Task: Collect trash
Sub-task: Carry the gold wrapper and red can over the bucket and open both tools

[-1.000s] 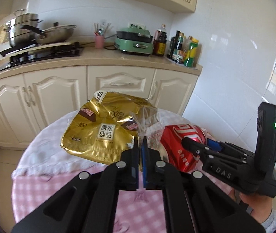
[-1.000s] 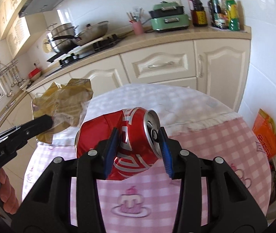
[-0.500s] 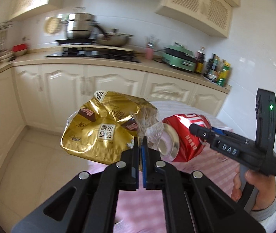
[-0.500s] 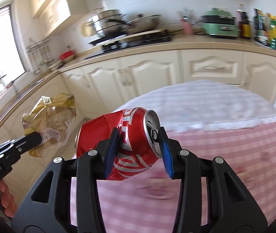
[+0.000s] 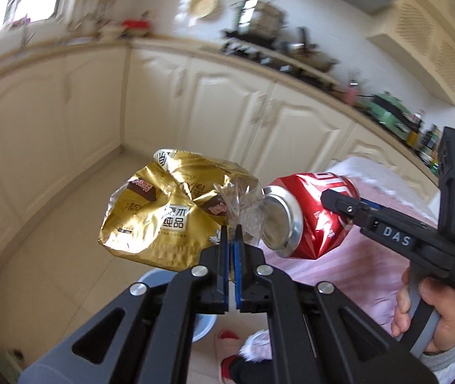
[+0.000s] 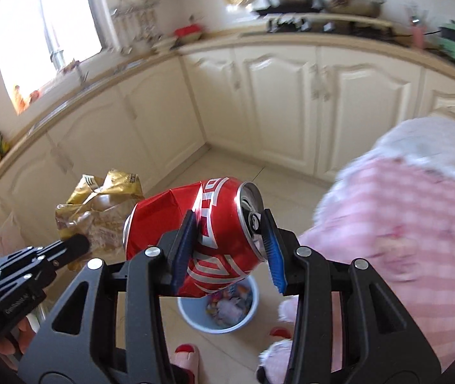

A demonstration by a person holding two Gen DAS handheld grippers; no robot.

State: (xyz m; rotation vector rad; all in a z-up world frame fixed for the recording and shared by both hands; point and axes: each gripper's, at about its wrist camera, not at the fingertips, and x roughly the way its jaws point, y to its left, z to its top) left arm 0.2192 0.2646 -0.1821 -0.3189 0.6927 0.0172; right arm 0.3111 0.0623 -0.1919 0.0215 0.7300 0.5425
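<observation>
My left gripper [image 5: 232,236] is shut on a crumpled gold snack bag [image 5: 163,211] with a scrap of clear plastic, held in the air above the floor. The bag also shows at the left in the right wrist view [image 6: 96,204]. My right gripper [image 6: 227,233] is shut on a dented red soda can [image 6: 208,224], seen to the right of the bag in the left wrist view [image 5: 310,214]. A light blue trash bin [image 6: 217,307] with rubbish inside stands on the floor right below the can. Its rim peeks out under my left gripper [image 5: 150,280].
The round table with a pink checked cloth [image 6: 419,240] is at the right. Cream kitchen cabinets [image 6: 275,102] run along the back and left. The person's feet in red slippers [image 6: 185,352] stand by the bin on the tiled floor [image 5: 51,240].
Both grippers have swung left, away from the table, and tilted down with the bag and the can. The floor and the blue bin have come into view below them.
</observation>
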